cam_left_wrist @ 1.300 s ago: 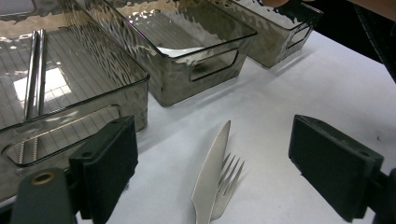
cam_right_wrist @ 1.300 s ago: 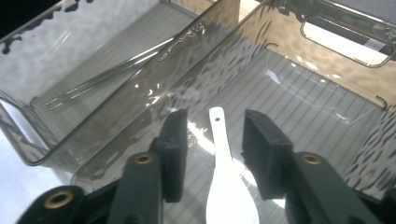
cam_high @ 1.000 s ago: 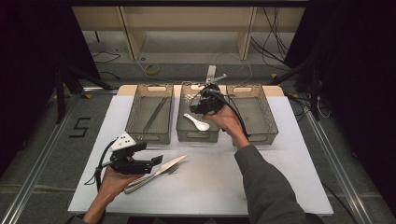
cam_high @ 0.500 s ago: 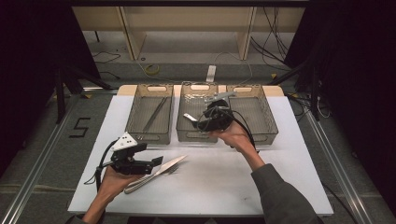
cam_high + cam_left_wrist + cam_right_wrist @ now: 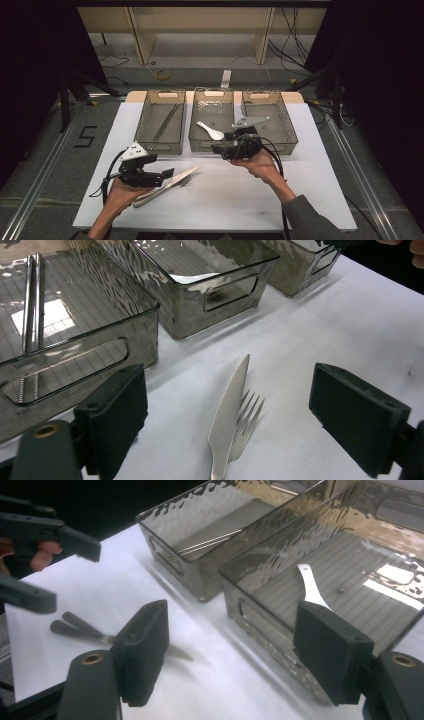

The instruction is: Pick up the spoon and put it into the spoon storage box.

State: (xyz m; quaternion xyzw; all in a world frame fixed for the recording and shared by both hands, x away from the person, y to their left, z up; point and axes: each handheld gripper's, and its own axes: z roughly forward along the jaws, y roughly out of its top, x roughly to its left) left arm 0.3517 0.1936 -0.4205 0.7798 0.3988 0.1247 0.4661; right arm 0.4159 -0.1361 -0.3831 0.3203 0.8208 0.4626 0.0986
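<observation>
The sorting looks partly done: chopsticks [image 5: 165,121] lie in the left bin [image 5: 145,145], a white spoon [image 5: 212,131] in the middle bin [image 5: 196,142], and the right bin [image 5: 285,127] looks bare. A knife [image 5: 172,182] and fork [image 5: 186,182] remain on the near table [image 5: 310,200]. The right gripper [image 5: 216,148], jaws spread after just opening with nothing between them, hovers at the middle bin's near wall. The left gripper [image 5: 169,173], also spread and holding nothing, points at the cutlery. The left gripper view shows the knife [image 5: 227,420] overlapping the fork [image 5: 246,421].

3 bins [image 5: 214,145], 1 knife [image 5: 172,182], 1 fork [image 5: 184,182], 1 spoon [image 5: 211,131]
</observation>
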